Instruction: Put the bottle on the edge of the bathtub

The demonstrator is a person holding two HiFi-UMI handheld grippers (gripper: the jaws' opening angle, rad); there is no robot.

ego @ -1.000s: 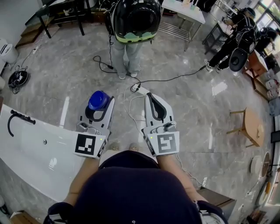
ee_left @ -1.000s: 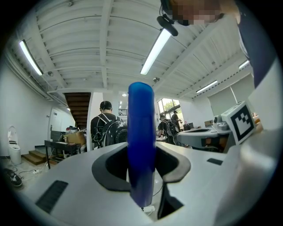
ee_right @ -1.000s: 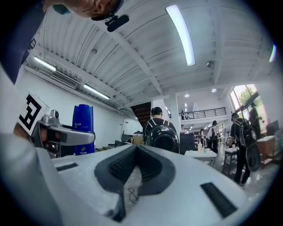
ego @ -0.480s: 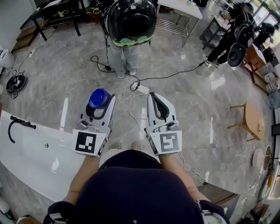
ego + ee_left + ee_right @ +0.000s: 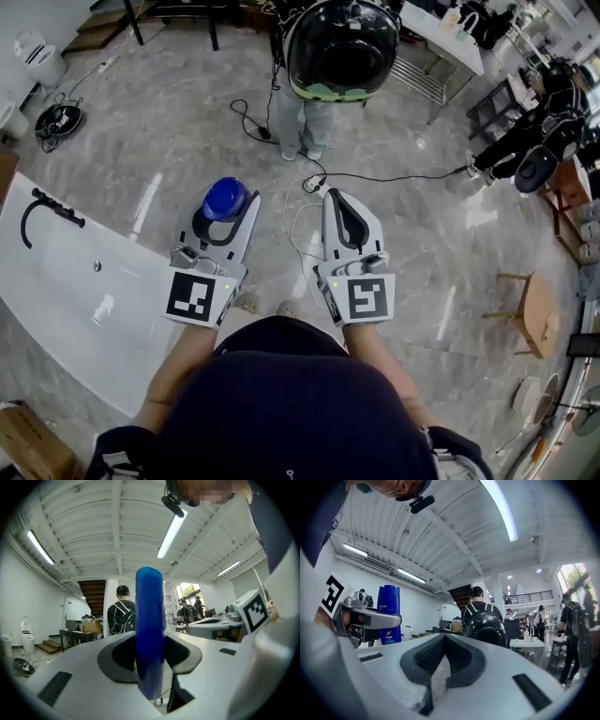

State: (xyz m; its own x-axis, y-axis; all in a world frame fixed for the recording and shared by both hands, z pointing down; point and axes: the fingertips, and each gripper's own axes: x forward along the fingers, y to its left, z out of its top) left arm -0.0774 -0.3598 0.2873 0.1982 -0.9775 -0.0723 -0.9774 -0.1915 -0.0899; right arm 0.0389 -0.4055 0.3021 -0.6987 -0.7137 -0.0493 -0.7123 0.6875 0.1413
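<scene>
Head view: I have the left gripper (image 5: 223, 214) clamped on the blue bottle (image 5: 226, 198), which stands upright over the marble floor (image 5: 159, 131). The white bathtub (image 5: 112, 323) lies just to its left, and the bottle is past the tub's edge. In the left gripper view the bottle fills the gap between the pads. My right gripper (image 5: 338, 202) is alongside, its jaws together on nothing. Ahead, a power strip (image 5: 310, 186) and a standing person (image 5: 337, 56) bound the open floor.
</scene>
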